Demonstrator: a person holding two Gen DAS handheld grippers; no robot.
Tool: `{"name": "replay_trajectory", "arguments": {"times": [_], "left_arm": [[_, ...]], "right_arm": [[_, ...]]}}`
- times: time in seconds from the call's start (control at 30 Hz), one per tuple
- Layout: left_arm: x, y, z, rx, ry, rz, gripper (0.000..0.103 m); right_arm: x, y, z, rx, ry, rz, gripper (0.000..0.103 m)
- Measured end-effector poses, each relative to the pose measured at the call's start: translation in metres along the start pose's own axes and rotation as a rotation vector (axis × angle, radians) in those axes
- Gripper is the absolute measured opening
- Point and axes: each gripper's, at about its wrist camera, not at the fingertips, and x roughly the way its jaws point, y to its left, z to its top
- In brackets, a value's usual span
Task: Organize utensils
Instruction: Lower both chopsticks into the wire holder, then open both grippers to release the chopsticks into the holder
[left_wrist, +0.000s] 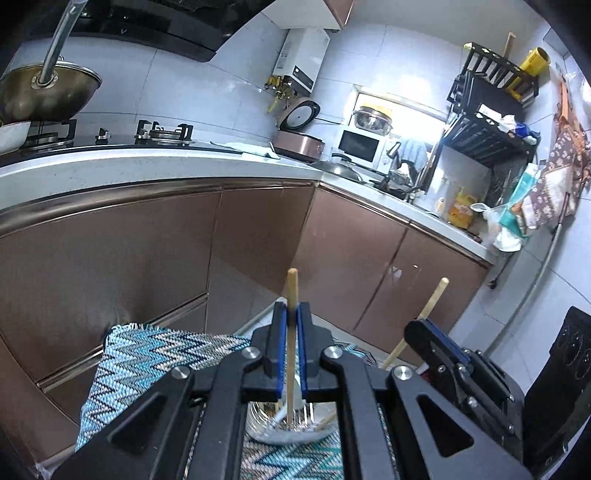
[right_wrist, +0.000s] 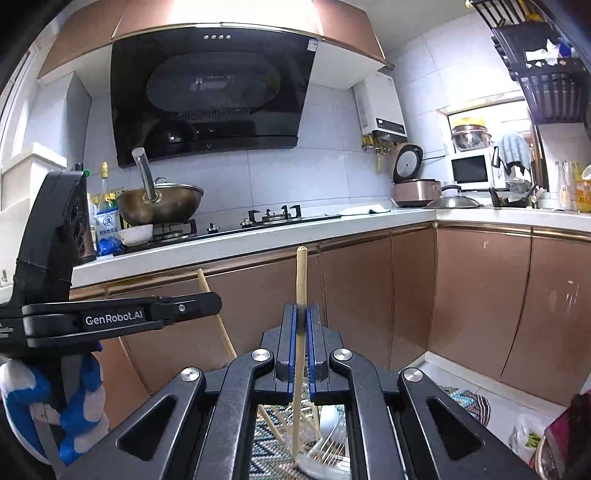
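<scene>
- A kitchen is shown: an L-shaped white countertop over copper-brown cabinet doors, with a gas hob in the far middle and a black range hood above it.
- A wok is seen on the far left burner, and a rice cooker and a microwave along the far right counter.
- A zigzag-patterned cloth is spread close below the grippers, with a clear container holding more chopsticks resting on it.
- The left gripper is clenched on a wooden chopstick; this chopstick is held near upright, its long axis running from the container below to a free tip pointing up.
- The right gripper is likewise clenched on a second chopstick, also near vertical, tip up, just to the right of the first.
- The step in hand is judged to be carrying the lifted sticks toward their storage place; both grips are best kept firm and the sticks kept parallel and upright, so that neither pivots between the pads or strikes the other.
- A blue-and-white gloved hand is seen under the left gripper.
</scene>
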Motion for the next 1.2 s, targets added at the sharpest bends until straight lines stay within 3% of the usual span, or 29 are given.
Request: {"name": "replay_trajectory", "arguments": {"times": [0.43,0.7,0.77,0.83,0.87,0.9,1.0,1.2], "left_arm": [[0.054,0.012,-0.031,-0.011,0.032,0.035,0.005],[0.068,0.017,-0.053,0.001,0.059,0.065,0.007],[0.065,0.016,-0.056,0.012,0.057,0.068,0.007],[0.059,0.016,-0.056,0.011,0.055,0.063,0.015],[0.055,0.016,-0.055,0.007,0.052,0.060,0.024],[0.050,0.017,-0.055,-0.001,0.045,0.059,0.030],[0.033,0.018,-0.053,-0.016,0.028,0.054,0.032],[-0.012,0.021,-0.056,-0.039,-0.003,0.054,0.039]], "right_arm": [[0.040,-0.011,-0.039,-0.036,0.042,-0.051,0.005],[0.048,-0.014,-0.068,-0.011,0.089,-0.054,0.006],[0.044,-0.015,-0.069,0.002,0.086,-0.061,0.017],[0.038,-0.016,-0.067,0.016,0.076,-0.070,0.031],[0.036,-0.016,-0.066,0.020,0.073,-0.074,0.036],[0.032,-0.016,-0.065,0.024,0.070,-0.079,0.037],[0.019,-0.016,-0.060,0.041,0.061,-0.102,0.040],[-0.019,-0.009,-0.052,0.078,0.029,-0.152,0.063]]}}
